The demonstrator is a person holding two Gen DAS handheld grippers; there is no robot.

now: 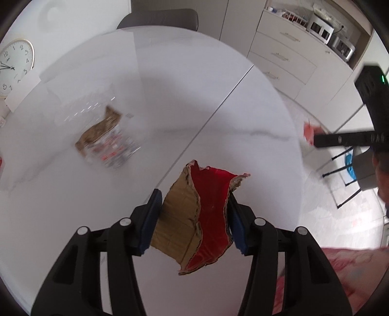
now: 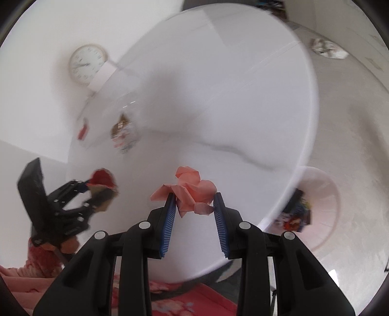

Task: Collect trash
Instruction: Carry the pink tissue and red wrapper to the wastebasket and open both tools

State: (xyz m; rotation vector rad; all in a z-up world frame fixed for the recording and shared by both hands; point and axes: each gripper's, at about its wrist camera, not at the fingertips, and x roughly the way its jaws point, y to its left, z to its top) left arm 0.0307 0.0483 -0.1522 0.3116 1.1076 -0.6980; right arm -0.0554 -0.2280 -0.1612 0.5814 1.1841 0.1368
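My left gripper (image 1: 194, 201) is shut on a torn piece of cardboard with a red lining (image 1: 197, 218), held above the white table (image 1: 218, 73). It also shows in the right wrist view (image 2: 102, 184), at the left. My right gripper (image 2: 194, 201) is shut on a crumpled pink paper (image 2: 192, 192), held over the table's near edge. A clear plastic bag with cardboard and printed wrappers (image 1: 107, 138) lies further back on the table; it also shows in the right wrist view (image 2: 122, 136). A pale pink bin (image 2: 321, 206) with trash inside stands on the floor to the right of the table.
A small red item (image 2: 82, 131) lies near the table's left edge. A crumpled white bag (image 2: 327, 48) lies on the floor far right. A wall clock (image 1: 14, 65), a grey chair (image 1: 160, 19) behind the table, and drawers (image 1: 287, 56) at the right.
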